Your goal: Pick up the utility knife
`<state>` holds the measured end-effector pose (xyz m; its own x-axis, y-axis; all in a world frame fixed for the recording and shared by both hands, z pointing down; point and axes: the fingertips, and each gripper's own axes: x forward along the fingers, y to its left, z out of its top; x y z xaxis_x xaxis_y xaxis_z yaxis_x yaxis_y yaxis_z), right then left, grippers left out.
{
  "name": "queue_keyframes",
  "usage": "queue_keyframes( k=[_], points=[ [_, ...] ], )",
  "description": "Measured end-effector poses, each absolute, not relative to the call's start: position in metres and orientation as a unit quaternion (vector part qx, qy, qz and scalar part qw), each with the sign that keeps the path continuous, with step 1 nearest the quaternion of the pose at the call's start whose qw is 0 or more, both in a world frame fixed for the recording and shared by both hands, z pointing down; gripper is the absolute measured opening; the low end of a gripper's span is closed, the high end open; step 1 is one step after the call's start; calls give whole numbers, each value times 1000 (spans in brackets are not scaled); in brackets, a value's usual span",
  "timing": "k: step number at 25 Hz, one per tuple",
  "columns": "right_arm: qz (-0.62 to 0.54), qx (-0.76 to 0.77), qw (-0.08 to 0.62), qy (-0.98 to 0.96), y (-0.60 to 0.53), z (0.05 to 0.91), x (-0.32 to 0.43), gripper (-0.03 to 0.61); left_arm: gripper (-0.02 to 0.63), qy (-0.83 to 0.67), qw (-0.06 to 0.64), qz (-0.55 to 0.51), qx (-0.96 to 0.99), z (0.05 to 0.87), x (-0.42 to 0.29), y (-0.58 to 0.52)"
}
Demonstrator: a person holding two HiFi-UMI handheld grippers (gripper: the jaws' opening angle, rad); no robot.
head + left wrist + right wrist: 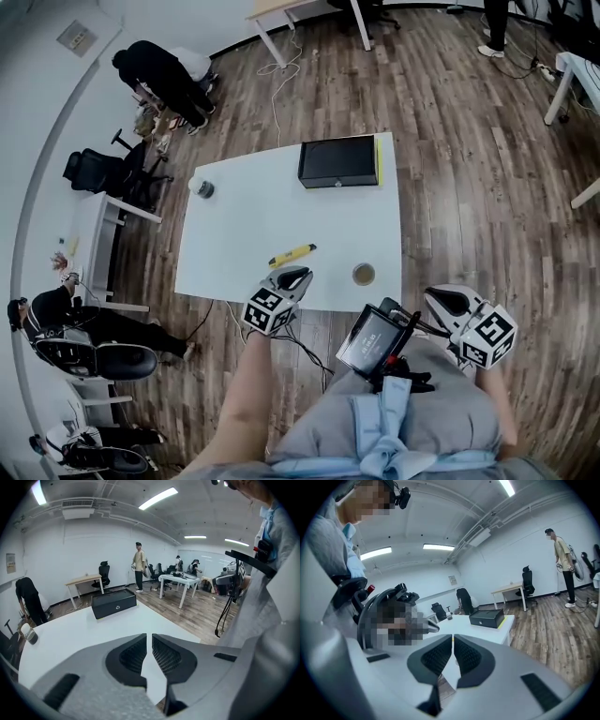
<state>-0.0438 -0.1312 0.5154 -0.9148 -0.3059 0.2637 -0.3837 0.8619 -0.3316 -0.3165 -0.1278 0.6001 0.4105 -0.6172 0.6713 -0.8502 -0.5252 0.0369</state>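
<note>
Utility knife [292, 254]: yellow, lies crosswise on the desk [234, 225], just beyond the left gripper [295, 276].
Left gripper: closed, empty, nearer.
Right gripper [439, 298]: closed, empty, well apart.

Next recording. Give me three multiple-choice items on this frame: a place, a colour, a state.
1. Where does the utility knife lie? A on the floor. B on the white table, just beyond the left tongs. C on an office chair.
2. What colour is the knife? A red. B yellow. C blue.
3. How do the left tongs stand? A wide open. B shut on the knife. C shut and empty.
Answers: 1 B, the head view shows it on the tabletop ahead of the tongs; 2 B, its body is yellow; 3 C, the left gripper view shows them closed with nothing between.
</note>
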Motion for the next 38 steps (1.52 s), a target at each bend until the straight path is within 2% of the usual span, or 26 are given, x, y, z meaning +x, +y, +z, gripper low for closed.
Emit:
queue_keyframes(
  k=[5,6,8,9,16,38],
  points=[
    [196,196,107,-955,-134,519,-36,30,25,-447,180,333,811,612,-332,-135],
    [198,199,107,-954,-135,520,-34,31,47,-446,179,338,809,615,-336,-136],
    [200,204,107,-952,-136,520,-32,29,143,-443,178,351,806,621,-342,-139],
    [201,206,107,-952,-136,521,-32,31,149,-439,176,359,805,624,-345,-140],
    [205,211,118,-949,-132,520,-44,31,149,-407,157,401,806,639,-366,-144],
    [224,237,145,-934,-125,542,-44,30,149,-319,162,496,791,702,-400,-162]
  ],
)
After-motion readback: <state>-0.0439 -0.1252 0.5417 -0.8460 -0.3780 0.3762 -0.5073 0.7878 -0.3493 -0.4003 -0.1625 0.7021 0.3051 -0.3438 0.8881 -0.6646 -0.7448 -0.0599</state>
